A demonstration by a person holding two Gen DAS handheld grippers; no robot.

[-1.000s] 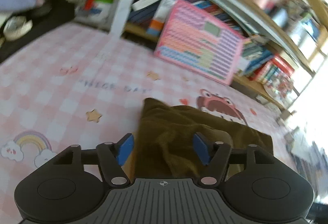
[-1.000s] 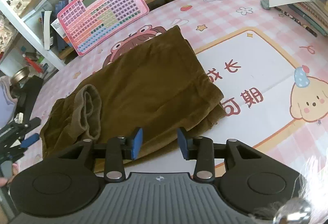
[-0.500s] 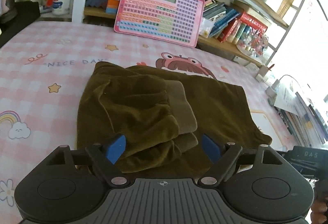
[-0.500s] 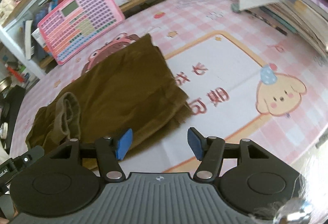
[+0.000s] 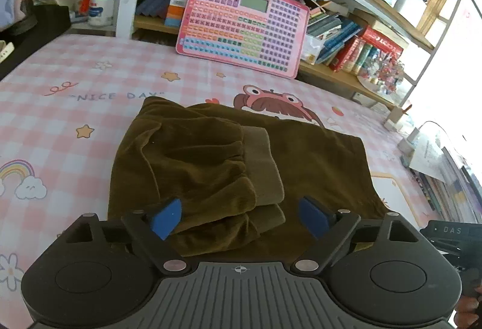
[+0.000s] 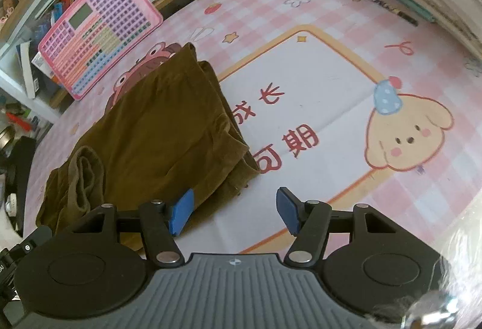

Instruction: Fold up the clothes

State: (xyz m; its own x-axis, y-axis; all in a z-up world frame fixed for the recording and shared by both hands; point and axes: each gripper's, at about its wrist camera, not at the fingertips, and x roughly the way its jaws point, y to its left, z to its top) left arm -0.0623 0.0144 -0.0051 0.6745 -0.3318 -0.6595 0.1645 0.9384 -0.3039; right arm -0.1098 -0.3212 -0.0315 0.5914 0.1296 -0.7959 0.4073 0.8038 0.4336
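The pink checked cartoon table mat [image 5: 90,82] holds the brown velvety folded trousers [image 5: 316,157], cuffs on top. One fold looks done. Next, grab an end and fold again. The left gripper [image 5: 239,217] is opening, empty. The right gripper [image 6: 235,213] stands apart, empty.

bare tablecloth [image 6: 316,82] right of trousers [image 6: 156,124], toy keyboard [image 5: 244,28] behind

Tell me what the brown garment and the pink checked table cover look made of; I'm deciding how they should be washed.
Brown garment: looks like soft velour or fleece, matte with a short nap and plump folds; its paler cuffs look ribbed knit. Pink checked table cover: probably printed vinyl or coated cloth, lying smooth and flat with a faint sheen; uncertain.
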